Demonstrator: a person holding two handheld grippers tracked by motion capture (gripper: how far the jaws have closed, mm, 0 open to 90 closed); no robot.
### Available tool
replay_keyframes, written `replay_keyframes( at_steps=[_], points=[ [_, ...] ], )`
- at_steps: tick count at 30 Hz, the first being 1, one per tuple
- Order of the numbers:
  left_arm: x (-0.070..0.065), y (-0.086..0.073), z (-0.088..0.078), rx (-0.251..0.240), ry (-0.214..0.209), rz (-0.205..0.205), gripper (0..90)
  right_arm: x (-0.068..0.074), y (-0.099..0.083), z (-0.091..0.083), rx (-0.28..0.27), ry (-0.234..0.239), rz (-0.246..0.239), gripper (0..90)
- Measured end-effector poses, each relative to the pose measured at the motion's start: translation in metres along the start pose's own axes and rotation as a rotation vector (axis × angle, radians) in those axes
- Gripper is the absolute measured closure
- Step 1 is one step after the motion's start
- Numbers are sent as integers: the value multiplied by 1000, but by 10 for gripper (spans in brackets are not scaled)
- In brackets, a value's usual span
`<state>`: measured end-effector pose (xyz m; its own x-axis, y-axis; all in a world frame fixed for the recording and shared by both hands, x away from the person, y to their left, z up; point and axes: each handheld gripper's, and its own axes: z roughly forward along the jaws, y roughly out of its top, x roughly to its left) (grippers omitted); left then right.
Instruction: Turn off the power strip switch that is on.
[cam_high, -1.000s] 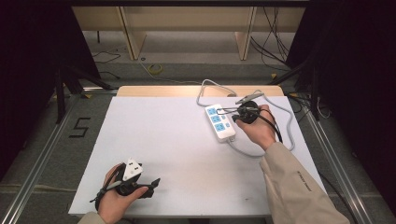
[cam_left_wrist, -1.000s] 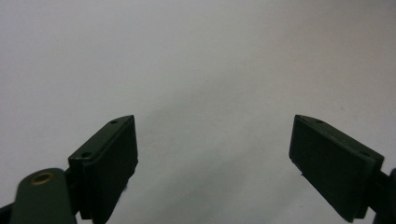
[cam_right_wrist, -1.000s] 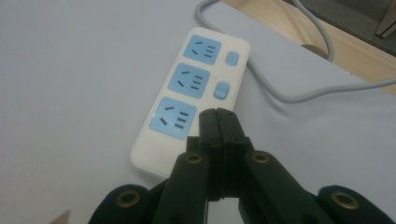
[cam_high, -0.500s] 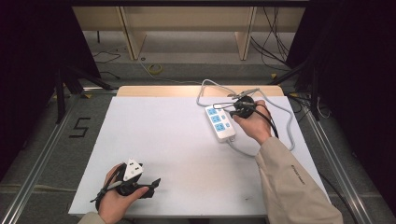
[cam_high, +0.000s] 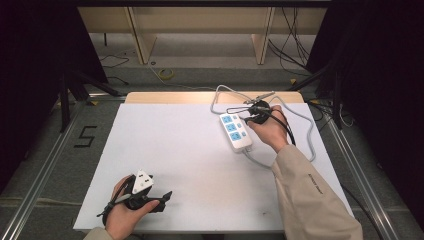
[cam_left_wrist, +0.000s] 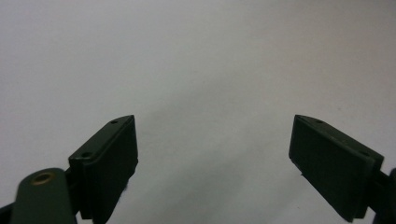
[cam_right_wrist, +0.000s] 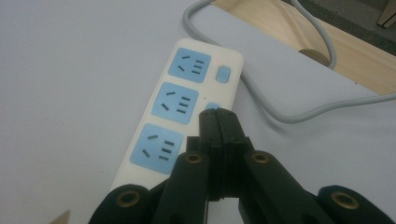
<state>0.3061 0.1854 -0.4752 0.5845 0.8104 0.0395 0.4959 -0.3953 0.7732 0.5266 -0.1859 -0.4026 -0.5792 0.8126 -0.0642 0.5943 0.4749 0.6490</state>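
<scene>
Since the earlier frames, the right gripper has shifted toward the power strip's far end, at about 2 o'clock on the white table. Its jaws are pressed together with nothing between them, tips over the switch beside the middle socket; contact with that switch cannot be confirmed. A grey cord loops past the strip's far end. At 7 o'clock, the left gripper rests in hand, jaws spread wide over bare tabletop.
</scene>
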Motion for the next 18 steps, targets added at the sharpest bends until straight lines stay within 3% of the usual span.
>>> replay_keyframes(
  at_steps=[18],
  points=[
    [0, 0, 0, 1, -1, 0, 151, -3, 10, 14, 12, -1, 13, 900]
  ],
)
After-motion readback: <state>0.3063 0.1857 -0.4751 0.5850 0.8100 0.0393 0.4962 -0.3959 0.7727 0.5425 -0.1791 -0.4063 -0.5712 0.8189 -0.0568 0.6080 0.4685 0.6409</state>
